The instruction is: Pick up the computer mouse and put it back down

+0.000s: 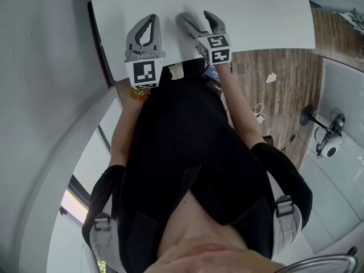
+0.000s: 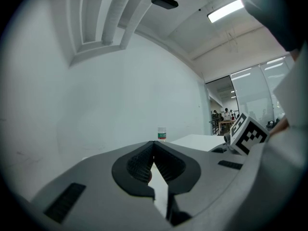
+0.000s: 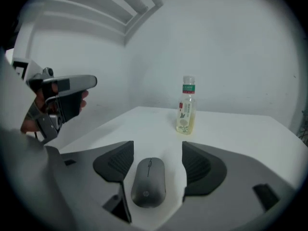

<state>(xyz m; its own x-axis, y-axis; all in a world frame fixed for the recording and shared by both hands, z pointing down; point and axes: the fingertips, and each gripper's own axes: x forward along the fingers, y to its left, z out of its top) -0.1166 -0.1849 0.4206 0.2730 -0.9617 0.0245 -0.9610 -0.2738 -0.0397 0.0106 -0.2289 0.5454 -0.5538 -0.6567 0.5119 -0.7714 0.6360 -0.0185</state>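
While the person stands at the white counter (image 1: 259, 16), both grippers are held out over its near edge, side by side. The right gripper (image 1: 198, 19) has its fingers wide apart, and the computer mouse (image 3: 148, 182) lies flat on the counter between them. The mouse is dark grey and points its front end toward the bottle (image 3: 186, 107). One finger (image 3: 115, 163) is just beside the mouse; between the mouse and the other finger a strip of bare counter is showing, so I do not see a grip on it.

The bottle is small and clear, with a green label and a white cap. It stands upright further back on the counter, well apart from the mouse and a little to the right of it in the right gripper view.

The left gripper (image 1: 149, 20) is to the left of the bottle and nearer to the person. Its fingers are closed tip against tip, with nothing between them.
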